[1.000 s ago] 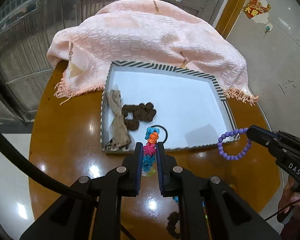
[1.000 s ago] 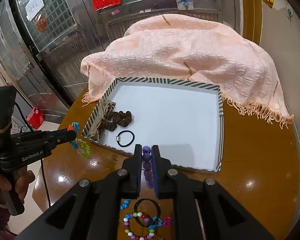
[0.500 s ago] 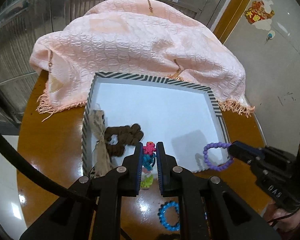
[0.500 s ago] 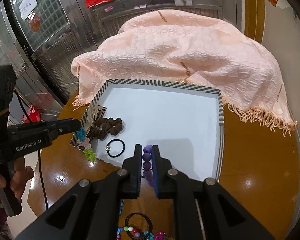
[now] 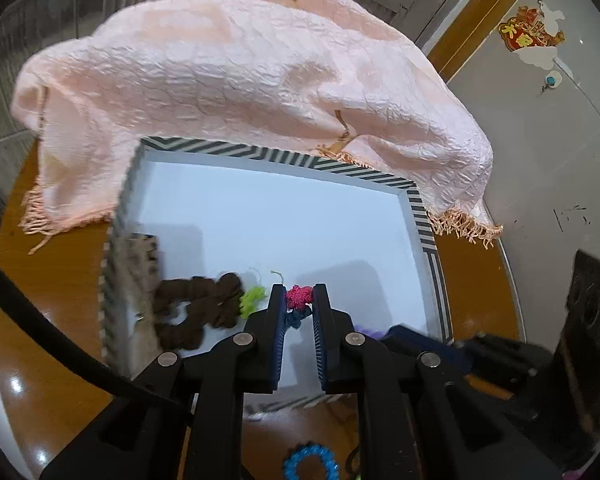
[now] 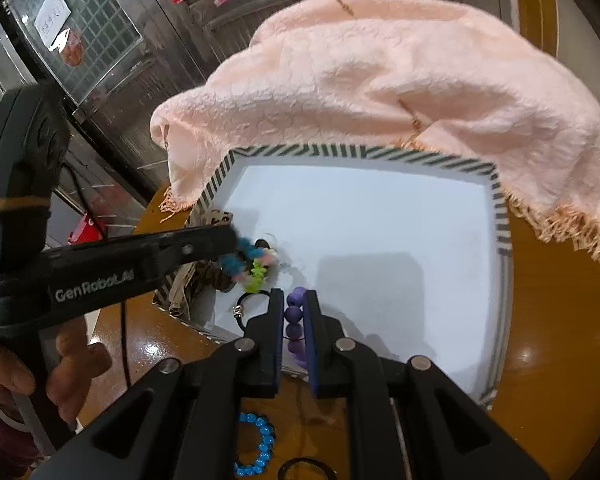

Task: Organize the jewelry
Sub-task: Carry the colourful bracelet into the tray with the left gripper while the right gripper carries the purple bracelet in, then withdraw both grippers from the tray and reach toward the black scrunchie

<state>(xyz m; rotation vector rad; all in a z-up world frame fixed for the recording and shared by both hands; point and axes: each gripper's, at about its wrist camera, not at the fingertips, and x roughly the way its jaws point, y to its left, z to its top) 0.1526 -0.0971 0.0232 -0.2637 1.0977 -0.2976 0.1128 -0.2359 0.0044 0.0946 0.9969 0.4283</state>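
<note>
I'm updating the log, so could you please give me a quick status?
Left gripper shut on pompom bracelet, over striped tray. Right gripper shut on purple bead bracelet. Nothing blocking.

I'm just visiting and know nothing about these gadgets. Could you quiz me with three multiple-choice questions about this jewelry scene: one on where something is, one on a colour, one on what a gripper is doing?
1. Where does the black hair tie lie?
A. inside the striped tray
B. on the pink cloth
C. on the floor

2. What colour are the beads in the right gripper?
A. red
B. purple
C. white

3. What is the left gripper doing?
A. hanging wide open and empty
B. gripping the cloth
C. pinching a multicoloured pom-pom bracelet

Answers: 1 A, it rests on the tray's white floor near the front corner. 2 B, a purple bead bracelet sits between the fingers. 3 C, pink and blue tufts show between the fingers.
</note>
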